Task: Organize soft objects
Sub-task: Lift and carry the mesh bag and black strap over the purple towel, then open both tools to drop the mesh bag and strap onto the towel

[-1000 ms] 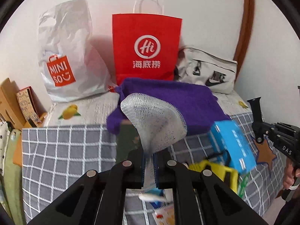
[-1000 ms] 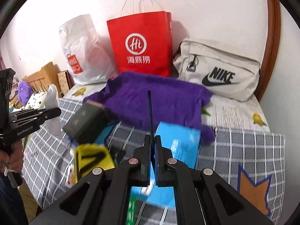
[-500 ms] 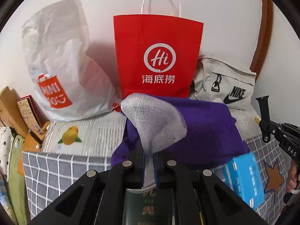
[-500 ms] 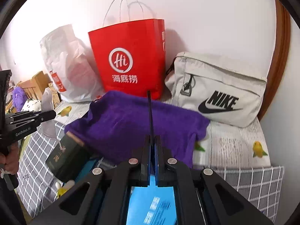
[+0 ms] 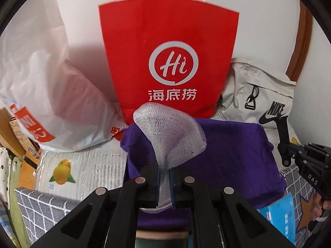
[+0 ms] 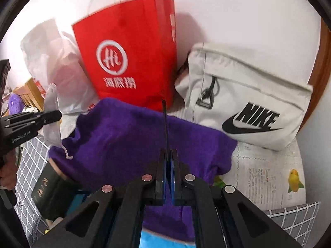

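My left gripper (image 5: 163,170) is shut on a pale grey mesh cloth (image 5: 169,136), which fans out above the fingers; the right wrist view shows that cloth (image 6: 51,105) hanging from the left gripper (image 6: 56,116) at the left edge. My right gripper (image 6: 168,152) is shut on a thin black strip (image 6: 164,124) that stands straight up from the pads. The left wrist view has this gripper (image 5: 286,157) and its strip (image 5: 283,130) at the right. Both hover over a rumpled purple cloth (image 6: 128,136) on the bed. A red paper bag (image 5: 169,41) stands upright behind it.
A white plastic bag (image 5: 47,82) leans on the wall left of the red bag, and a beige Nike bag (image 6: 248,103) lies to its right. A dark green book (image 6: 47,194) and a blue box (image 5: 277,217) lie on the checked grey cover (image 5: 41,206).
Both grippers have moved forward over the bed toward the wall. The red bag and Nike bag loom larger, and the purple cloth now lies directly under the fingers. Both grips are unchanged.
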Available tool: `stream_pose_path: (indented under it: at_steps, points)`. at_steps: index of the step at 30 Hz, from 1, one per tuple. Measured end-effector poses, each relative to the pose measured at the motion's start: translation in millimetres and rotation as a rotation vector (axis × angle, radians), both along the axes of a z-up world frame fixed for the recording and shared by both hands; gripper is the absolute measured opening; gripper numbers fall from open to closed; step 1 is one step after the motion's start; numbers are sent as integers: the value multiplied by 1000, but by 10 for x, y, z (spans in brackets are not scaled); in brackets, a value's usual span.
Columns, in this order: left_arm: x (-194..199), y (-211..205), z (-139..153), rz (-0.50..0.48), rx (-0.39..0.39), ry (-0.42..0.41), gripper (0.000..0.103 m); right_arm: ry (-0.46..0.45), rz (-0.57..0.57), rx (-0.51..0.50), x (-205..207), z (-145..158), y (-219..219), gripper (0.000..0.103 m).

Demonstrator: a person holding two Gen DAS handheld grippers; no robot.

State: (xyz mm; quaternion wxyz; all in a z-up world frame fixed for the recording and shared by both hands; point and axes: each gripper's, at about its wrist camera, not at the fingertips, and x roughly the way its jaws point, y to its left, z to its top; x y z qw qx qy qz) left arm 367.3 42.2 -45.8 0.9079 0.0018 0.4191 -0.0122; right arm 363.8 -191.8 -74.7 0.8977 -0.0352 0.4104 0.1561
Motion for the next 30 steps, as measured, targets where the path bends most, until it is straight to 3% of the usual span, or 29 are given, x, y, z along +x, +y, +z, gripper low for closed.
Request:
stream_pose_path:
  at_steps: [16, 30]
  points:
    - [359, 11, -399, -4, 2, 84, 8, 178, -46, -61, 415, -644, -95, 3]
    - [660, -181, -667, -44, -6, 170, 8, 250, -58, -74, 589, -909, -130, 5]
